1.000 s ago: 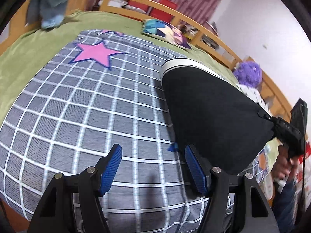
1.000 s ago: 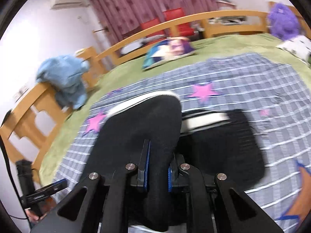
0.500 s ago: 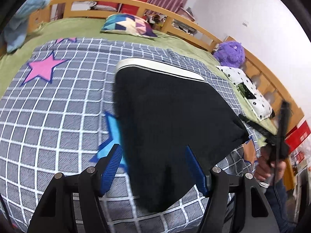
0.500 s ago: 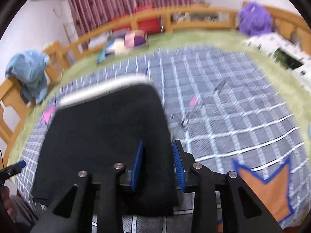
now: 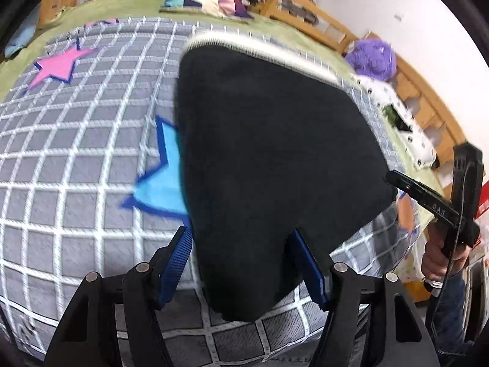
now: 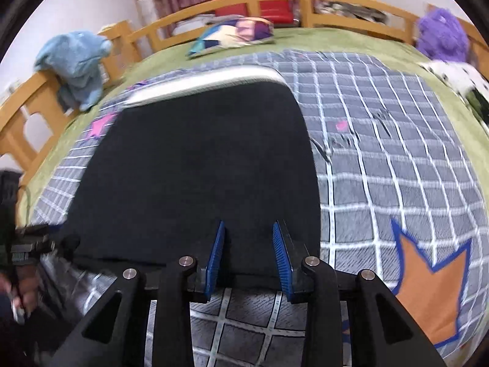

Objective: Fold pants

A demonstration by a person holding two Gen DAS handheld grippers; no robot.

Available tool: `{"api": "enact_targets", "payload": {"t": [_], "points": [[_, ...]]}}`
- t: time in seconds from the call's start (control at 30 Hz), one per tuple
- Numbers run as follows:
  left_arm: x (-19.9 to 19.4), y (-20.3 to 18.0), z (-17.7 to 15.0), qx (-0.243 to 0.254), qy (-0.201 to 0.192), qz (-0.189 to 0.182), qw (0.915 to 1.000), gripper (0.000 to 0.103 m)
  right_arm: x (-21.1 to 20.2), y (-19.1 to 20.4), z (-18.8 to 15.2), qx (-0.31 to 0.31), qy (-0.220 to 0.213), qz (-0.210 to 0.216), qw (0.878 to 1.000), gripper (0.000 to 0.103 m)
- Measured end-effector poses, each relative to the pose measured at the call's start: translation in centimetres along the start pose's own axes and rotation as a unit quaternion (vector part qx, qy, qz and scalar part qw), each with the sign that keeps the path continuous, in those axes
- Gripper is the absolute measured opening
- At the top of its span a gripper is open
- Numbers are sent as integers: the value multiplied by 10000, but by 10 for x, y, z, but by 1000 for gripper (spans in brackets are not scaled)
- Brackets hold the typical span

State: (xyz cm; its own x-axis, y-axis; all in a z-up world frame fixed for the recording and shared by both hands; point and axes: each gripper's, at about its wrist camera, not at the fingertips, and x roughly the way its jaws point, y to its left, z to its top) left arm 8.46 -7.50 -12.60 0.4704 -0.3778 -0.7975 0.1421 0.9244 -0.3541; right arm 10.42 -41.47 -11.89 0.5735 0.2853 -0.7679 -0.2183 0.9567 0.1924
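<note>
Lying flat: black pants (image 6: 195, 165), folded, pale waistband at far edge, on the checked blanket (image 5: 76, 140) of the bed.
Left claw (image 5: 241, 263): released, pads wide; near pants corner between them, unpressed.
Right claw (image 6: 249, 250): opening, pads clear of the near hem between them.
Free room: bare blanket either side; wooden rail (image 6: 195, 9) beyond.
Unclear: fold layers; motion blur.

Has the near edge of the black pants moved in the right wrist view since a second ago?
Yes. The black pants, then bunched up and clamped, now lie flat on the checked blanket, between the opening right gripper.
</note>
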Motion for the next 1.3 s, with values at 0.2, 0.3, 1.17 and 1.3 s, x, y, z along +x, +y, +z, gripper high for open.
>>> {"api": "enact_targets", "payload": {"t": [0.2, 0.3, 1.17, 1.3], "points": [[6, 12, 44, -362, -185, -172, 9990, 66, -2, -29, 42, 404, -464, 153, 9980, 63], [25, 18, 65, -497, -162, -203, 9984, 66, 33, -48, 60, 670, -88, 291, 9973, 63], [22, 70, 139, -851, -280, -1462, 9852, 20, 48, -24, 84, 1277, 18, 1921, 9730, 23], [-10, 124, 152, -950, -367, -1070, 9890, 21, 65, 26, 96, 1119, 3, 2249, 9679, 23]]}}
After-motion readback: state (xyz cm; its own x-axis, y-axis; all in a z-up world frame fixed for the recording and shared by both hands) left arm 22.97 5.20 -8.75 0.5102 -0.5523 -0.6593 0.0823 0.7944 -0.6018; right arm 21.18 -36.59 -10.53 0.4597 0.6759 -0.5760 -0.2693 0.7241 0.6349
